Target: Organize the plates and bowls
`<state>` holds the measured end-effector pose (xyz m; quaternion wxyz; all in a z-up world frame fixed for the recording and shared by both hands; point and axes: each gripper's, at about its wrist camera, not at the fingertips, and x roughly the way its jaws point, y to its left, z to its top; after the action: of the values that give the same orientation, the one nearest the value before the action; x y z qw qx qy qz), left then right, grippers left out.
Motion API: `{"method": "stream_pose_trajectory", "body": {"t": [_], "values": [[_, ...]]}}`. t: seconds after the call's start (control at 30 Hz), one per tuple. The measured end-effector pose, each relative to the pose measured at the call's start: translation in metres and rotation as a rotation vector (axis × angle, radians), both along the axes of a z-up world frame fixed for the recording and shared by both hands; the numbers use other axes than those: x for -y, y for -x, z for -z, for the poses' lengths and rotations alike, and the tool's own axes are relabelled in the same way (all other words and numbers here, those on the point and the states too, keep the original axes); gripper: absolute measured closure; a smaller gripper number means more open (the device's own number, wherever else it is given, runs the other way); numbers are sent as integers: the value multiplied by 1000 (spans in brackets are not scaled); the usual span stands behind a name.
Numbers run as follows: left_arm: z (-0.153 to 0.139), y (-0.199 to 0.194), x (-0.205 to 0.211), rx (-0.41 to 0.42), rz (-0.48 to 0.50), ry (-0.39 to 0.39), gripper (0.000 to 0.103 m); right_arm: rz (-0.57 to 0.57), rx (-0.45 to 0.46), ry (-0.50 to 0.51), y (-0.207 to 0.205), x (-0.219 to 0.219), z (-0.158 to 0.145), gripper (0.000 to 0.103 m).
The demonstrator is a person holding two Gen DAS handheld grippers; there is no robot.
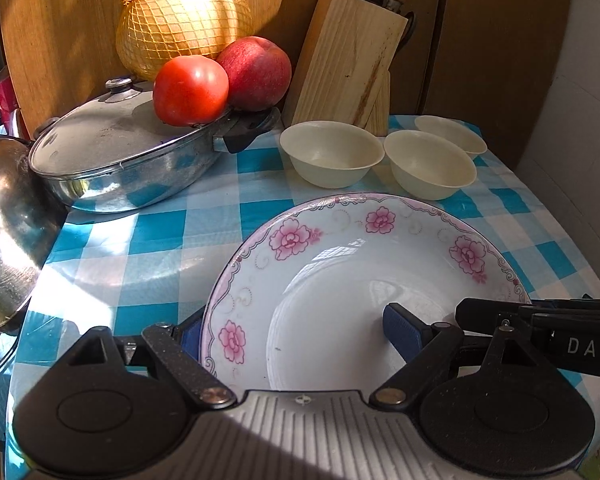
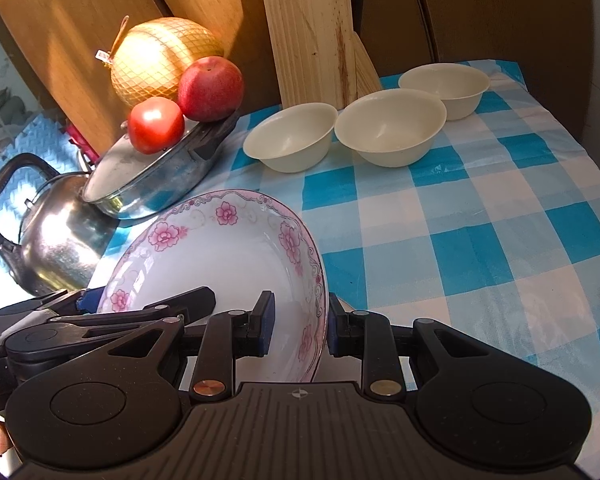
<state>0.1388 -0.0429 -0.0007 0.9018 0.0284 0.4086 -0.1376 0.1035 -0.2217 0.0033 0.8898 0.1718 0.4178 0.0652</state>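
Note:
A white plate with pink flowers [image 1: 340, 280] sits low over the blue checked tablecloth [image 2: 480, 220]. My left gripper [image 1: 296, 334] is open and straddles the plate's left rim, one blue pad outside it and the other over the plate's well. My right gripper [image 2: 300, 322] is shut on the plate's [image 2: 228, 256] right rim, a pad on each side. One of its black fingers [image 1: 484, 312] shows in the left wrist view. Three cream bowls [image 1: 332, 154] [image 1: 430, 164] [image 1: 452, 134] stand in a row behind the plate, separate and upright.
A lidded steel pot [image 1: 120, 148] at the left carries a tomato [image 1: 190, 90] and an apple [image 1: 254, 74], with a netted pomelo [image 1: 180, 16] behind. A steel kettle [image 2: 56, 240] stands left of the plate. A wooden knife block [image 1: 348, 60] is behind the bowls.

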Motion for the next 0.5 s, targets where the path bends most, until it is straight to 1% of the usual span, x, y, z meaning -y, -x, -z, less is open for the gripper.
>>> {"method": "stream_pose_trajectory", "body": {"t": [0.5], "values": [[9, 8, 16, -32, 48, -12, 20, 36, -28, 56, 16, 6, 7, 68]]}}
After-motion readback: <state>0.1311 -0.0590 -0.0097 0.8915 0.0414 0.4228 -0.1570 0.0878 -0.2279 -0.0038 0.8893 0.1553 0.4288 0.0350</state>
